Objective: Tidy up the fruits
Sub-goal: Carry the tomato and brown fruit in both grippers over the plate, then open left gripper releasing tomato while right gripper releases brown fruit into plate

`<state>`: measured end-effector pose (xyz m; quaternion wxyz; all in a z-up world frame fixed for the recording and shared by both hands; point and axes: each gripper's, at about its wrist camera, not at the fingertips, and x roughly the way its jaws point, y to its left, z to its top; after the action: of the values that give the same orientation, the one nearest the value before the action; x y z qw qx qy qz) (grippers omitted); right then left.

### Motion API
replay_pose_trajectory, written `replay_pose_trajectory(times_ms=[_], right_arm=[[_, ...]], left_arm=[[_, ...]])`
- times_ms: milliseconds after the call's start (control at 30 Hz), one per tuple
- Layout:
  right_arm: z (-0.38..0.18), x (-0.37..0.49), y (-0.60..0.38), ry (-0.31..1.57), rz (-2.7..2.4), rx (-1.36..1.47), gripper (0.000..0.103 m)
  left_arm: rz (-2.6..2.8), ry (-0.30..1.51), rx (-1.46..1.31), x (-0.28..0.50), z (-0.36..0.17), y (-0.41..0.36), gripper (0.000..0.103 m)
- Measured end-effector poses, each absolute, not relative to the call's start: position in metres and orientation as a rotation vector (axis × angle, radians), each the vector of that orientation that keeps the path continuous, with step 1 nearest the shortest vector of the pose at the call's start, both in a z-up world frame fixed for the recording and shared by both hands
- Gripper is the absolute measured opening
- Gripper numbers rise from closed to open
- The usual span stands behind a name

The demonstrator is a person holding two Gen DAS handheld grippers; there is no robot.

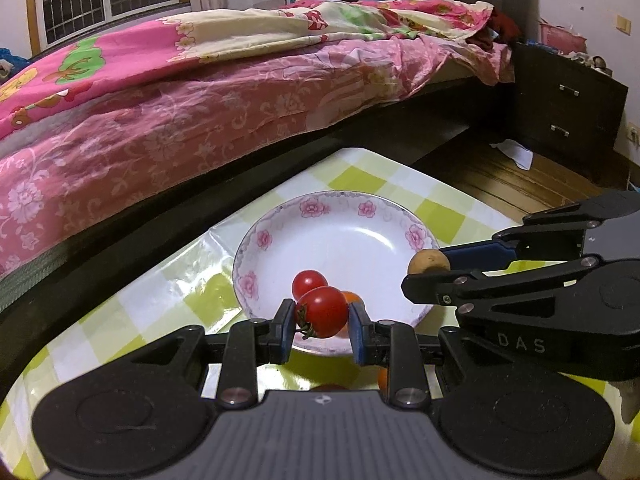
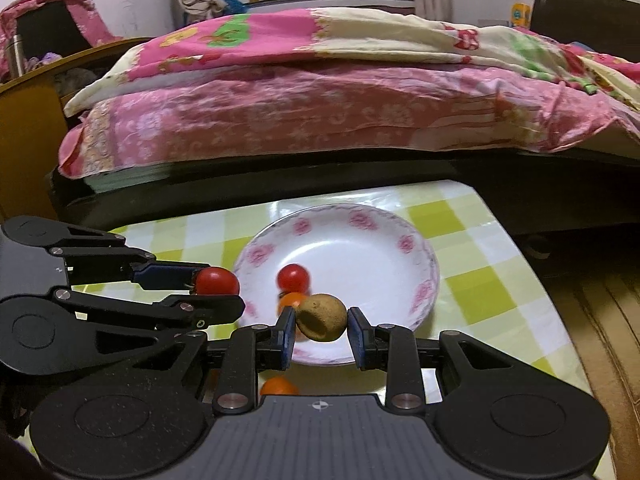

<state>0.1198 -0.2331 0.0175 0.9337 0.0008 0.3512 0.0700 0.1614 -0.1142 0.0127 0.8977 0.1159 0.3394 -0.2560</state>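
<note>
1. Nearest our left-wrist view, the left gripper has its fingers clamped on a red cherry tomato, stem end turned toward the left pad. We hold it over the near rim of the plate.
2. Nearest our right-wrist view, the right gripper has its fingers closed on a brown round fruit, its dimpled end facing the camera. It too sits over the plate's near rim.
3. Bed: pink floral cover, rumpled quilt on top, running along the far side of the table.
4. Table: yellow-green and white checked cloth, glossy.
5. Plate: white, pink flower border, lying flat on the cloth just beside the bed frame.
6. Inside the plate near its front edge we see a second red tomato and, touching it, a small orange fruit, partly hidden behind our grippers.
7. Another orange fruit lies on the cloth in front of the plate, under the right gripper; only its top shows.
8. Both grippers stand side by side, near each other but apart.
</note>
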Motion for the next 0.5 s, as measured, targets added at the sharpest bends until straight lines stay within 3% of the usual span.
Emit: replay_pose_trajectory(times_ms=[500], right_arm=[[0.006, 0.149, -0.243, 0.715, 0.116, 0.028, 0.026]], left_arm=[[-0.484, 0.706, 0.217, 0.192, 0.001, -0.121, 0.035]])
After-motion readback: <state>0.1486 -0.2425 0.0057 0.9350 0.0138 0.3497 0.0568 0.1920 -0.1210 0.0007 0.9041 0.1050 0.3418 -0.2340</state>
